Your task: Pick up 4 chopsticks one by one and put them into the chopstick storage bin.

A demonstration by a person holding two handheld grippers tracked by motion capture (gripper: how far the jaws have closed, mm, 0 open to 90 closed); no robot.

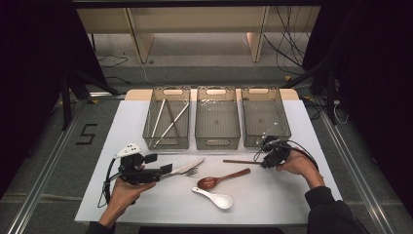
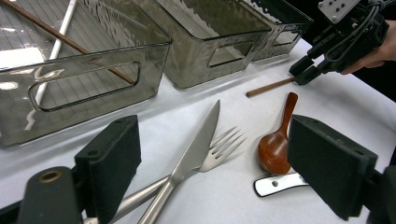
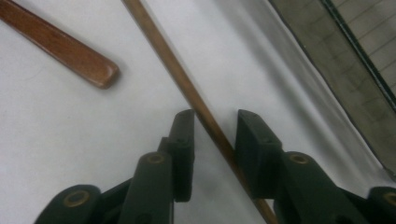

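I note my right gripper (image 3: pixel 215 121), low in its view, straddling the brown chopstick (image 3: pixel 187 84) with jaws narrowed but not pinching; closing comes next.

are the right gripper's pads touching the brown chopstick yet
Apart. In the right gripper view the brown chopstick runs between the jaws of the right gripper, with white table showing in a gap on each side.

Open left claw (image 2: pixel 215 172) straddles knife (image 2: pixel 194 154) crossing fork (image 2: pixel 219 149) on table (image 2: pixel 355 107).
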